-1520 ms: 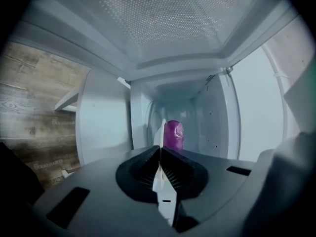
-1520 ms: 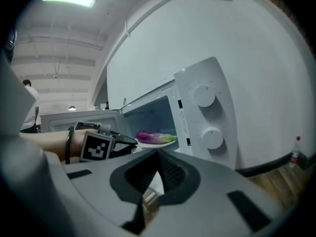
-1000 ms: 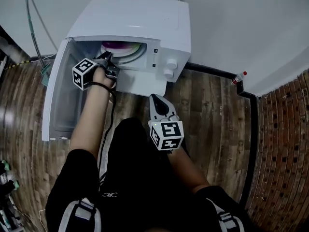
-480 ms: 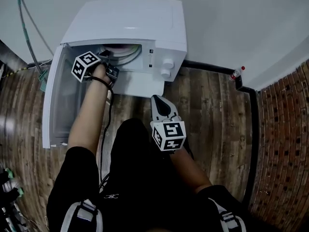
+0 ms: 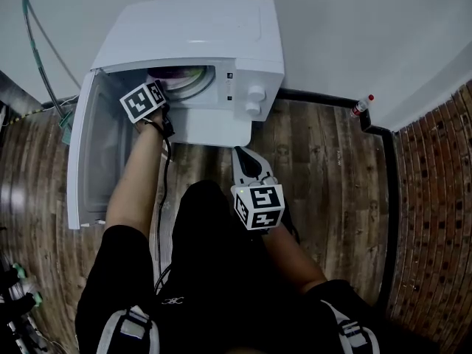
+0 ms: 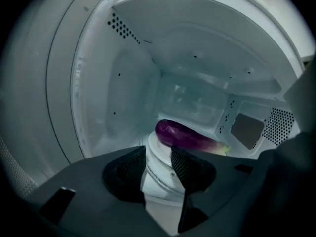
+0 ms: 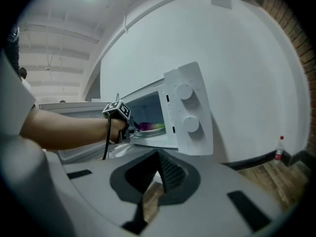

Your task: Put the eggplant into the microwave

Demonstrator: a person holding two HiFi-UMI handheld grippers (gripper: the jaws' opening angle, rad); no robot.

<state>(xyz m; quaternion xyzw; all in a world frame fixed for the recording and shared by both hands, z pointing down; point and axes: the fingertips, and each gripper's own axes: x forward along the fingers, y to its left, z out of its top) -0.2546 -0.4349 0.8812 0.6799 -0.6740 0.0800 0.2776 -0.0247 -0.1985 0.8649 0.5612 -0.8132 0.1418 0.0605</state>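
A wooden plank floor (image 5: pixel 324 168) meets a white wall (image 5: pixel 369 28), and a white microwave (image 5: pixel 199 28) stands on the floor against that wall. Its door (image 5: pixel 92 153) is swung wide open to the left in the head view, and two round knobs (image 5: pixel 254 100) sit one above the other on the panel at the right of the opening. The person crouches in front of it in dark clothing.

The left hand-held gripper (image 6: pixel 158 157) is at the mouth of the oven and points into the cavity. Its jaws are opening and nothing is pinched between them; only the edge of the round plate (image 6: pixel 159 181) shows through the gap.

The right hand-held gripper (image 5: pixel 241 153) is held back over the person's lap, well apart from the oven, with its jaws closed tip to tip on nothing.

The purple eggplant (image 6: pixel 185 136) lies on its side on the plate inside the microwave, beyond the left jaw tips and free of them; its pale green stem end seems to point toward the right wall of the cavity.

A small bottle with a red cap (image 5: pixel 359 107) stands by the skirting at the right.
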